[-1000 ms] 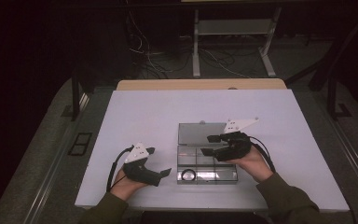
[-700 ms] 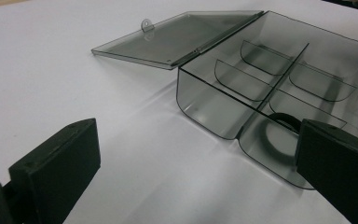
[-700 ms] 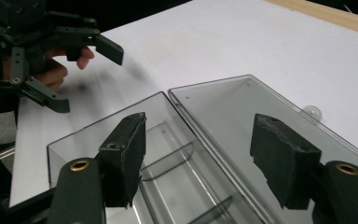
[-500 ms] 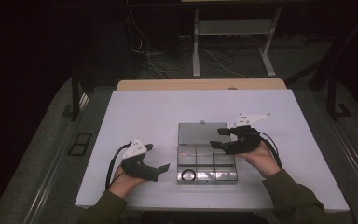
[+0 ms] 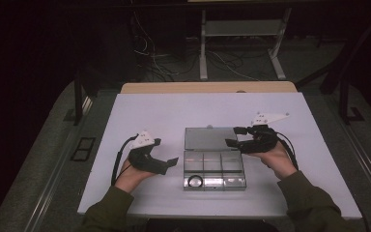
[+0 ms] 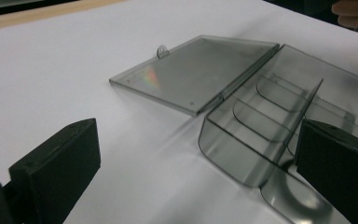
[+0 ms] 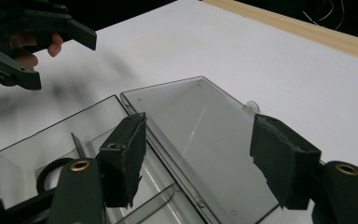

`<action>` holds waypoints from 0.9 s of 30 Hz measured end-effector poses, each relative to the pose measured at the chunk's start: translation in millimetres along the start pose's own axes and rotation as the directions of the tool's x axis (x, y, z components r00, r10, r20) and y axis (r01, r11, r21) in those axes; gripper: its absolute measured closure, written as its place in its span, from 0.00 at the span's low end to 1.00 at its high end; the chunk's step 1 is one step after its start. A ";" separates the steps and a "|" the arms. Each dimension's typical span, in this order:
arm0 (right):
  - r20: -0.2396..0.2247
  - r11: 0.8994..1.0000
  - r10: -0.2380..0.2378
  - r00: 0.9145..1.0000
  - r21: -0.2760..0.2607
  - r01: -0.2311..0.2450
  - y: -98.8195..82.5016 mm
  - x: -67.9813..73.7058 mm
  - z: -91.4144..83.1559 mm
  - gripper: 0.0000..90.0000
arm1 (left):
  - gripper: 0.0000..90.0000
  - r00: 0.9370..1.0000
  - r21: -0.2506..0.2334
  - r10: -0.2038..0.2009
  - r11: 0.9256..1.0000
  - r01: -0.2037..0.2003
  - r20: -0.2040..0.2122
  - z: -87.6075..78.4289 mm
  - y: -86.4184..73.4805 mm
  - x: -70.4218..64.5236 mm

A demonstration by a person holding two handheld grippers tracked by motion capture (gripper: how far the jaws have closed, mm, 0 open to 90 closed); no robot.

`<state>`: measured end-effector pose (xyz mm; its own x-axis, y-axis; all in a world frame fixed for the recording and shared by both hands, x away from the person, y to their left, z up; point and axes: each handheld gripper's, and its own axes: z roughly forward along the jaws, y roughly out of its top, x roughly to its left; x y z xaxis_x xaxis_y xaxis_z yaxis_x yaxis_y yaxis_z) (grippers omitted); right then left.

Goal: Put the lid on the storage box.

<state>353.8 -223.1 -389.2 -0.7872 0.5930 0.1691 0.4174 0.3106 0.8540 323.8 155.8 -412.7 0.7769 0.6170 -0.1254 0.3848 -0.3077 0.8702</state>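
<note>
A clear plastic compartment box [image 5: 214, 169] lies open on the white table [image 5: 174, 111], its lid [image 5: 210, 138] flat behind it. A dark ring [image 5: 194, 181] sits in the front left compartment. My left gripper [image 5: 166, 152] hovers just left of the box, open, with nothing between its jaws. My right gripper [image 5: 233, 136] is at the lid's right edge, also open and holding nothing. In the left gripper view the box [image 6: 261, 126] and lid [image 6: 200, 70] lie ahead of my left gripper [image 6: 191, 163]. In the right gripper view my right gripper [image 7: 196, 154] stands above the lid [image 7: 200, 135], with the ring [image 7: 51, 175] beside its left jaw.
The table's wooden far edge [image 5: 207, 87] borders a dark floor with cables and a metal stand [image 5: 241, 29]. The left gripper [image 7: 65, 63] and a person's hand appear at the far side in the right gripper view. White tabletop spreads to both sides of the box.
My right gripper has drawn to the right, from over the box toward the lid's right edge. My left gripper has risen and moved a little away from the person.
</note>
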 end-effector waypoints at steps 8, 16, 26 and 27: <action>0.037 1.000 0.025 0.999 -0.001 -0.025 -2.3 -17.0 -3.5 0.41 | 0.04 1.000 -0.013 0.003 1.000 -0.003 0.000 10.7 18.3 8.0; 0.087 0.999 0.036 0.996 0.002 -0.036 -5.4 -31.1 -3.5 0.52 | 0.16 0.999 -0.027 0.004 1.000 -0.005 -0.032 24.1 35.4 18.0; 0.147 0.998 0.056 0.988 0.023 -0.060 -6.9 -48.4 6.4 0.72 | 0.39 0.998 -0.007 -0.007 1.000 0.006 -0.067 53.2 40.8 31.7; 0.149 0.998 0.058 0.987 0.026 -0.063 -6.8 -49.7 7.4 0.74 | 0.40 0.997 0.001 -0.009 1.000 0.009 -0.077 55.7 40.5 32.9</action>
<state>393.5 -249.2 -407.0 -0.6851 0.7142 0.1431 0.4776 0.2921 0.8286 392.7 123.3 -408.2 0.7328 0.6736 -0.0959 0.3923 -0.3032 0.8684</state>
